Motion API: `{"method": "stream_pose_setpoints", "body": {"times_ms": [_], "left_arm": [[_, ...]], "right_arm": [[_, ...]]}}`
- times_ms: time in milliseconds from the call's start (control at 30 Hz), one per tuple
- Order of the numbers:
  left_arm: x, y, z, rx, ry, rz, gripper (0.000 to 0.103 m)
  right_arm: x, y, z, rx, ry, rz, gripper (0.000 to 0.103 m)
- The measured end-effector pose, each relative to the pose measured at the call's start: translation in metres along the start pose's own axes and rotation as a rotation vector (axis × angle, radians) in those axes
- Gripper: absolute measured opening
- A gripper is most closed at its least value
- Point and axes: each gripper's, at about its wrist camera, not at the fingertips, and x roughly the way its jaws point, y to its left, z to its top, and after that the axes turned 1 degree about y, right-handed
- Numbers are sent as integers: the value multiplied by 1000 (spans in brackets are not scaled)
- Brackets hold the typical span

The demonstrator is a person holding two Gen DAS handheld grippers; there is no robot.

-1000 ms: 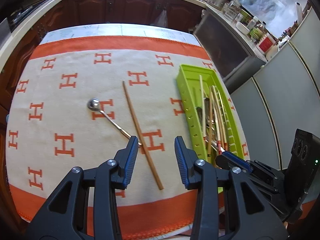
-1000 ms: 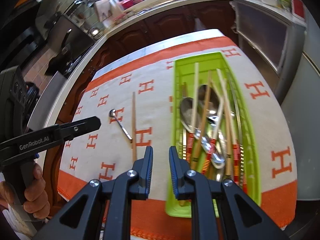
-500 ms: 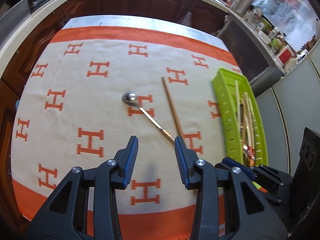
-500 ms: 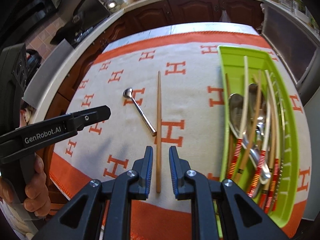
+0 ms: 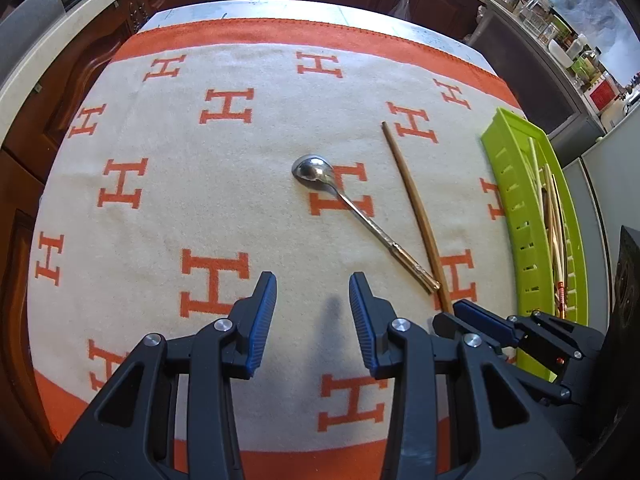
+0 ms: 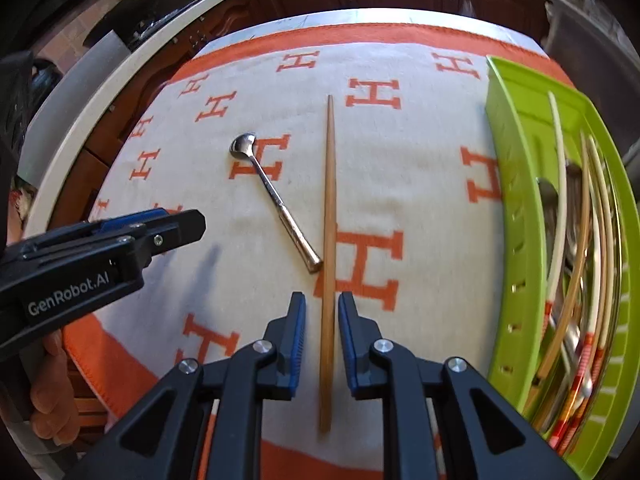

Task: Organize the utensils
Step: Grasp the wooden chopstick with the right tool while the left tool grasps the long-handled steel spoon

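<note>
Right gripper (image 6: 322, 312): jaws parted narrowly, one on either side of the near half of the wooden chopstick (image 6: 329, 240), gaps visible on both sides, nothing clamped. The chopstick lies flat on the cream cloth with orange H marks (image 6: 420, 184), running straight away from the gripper. Left gripper (image 5: 313, 300): jaws released wide, empty, above bare cloth. Beyond it, the metal spoon (image 5: 352, 208) lies flat, bowl at the far left, its handle end just beside the chopstick. At the right edge of the cloth, the green tray (image 6: 516, 208) holds chopsticks and spoons piled lengthwise
</note>
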Motion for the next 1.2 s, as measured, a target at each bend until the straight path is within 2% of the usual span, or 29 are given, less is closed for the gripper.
{"method": "stream_pose_setpoints", "body": {"times_ms": [200, 300, 467, 567, 667, 767, 900, 1067, 1200], "left_arm": [[8, 1, 11, -35, 5, -54, 34], [15, -1, 18, -64, 19, -83, 34], [23, -5, 27, -91, 30, -110, 34], [30, -9, 34, -104, 32, -101, 34], [39, -11, 40, -111, 46, -114, 34], [42, -19, 45, -86, 20, -117, 34], [45, -27, 49, -36, -19, -121, 34], [47, -28, 53, -9, -34, -137, 34], [48, -31, 52, -1, -53, -107, 34]], "right_arm": [[7, 10, 10, -86, -45, -82, 17], [9, 12, 13, -119, -58, -116, 13], [6, -1, 13, -61, -54, -74, 6], [4, -11, 12, -15, -37, -3, 6], [3, -8, 7, -28, -28, 38, 6], [3, 0, -1, -49, -7, 108, 6], [2, 1, -5, -24, -10, 133, 6], [-4, -17, -7, 70, -33, 92, 6], [-10, -29, -8, 133, -61, 93, 6]]}}
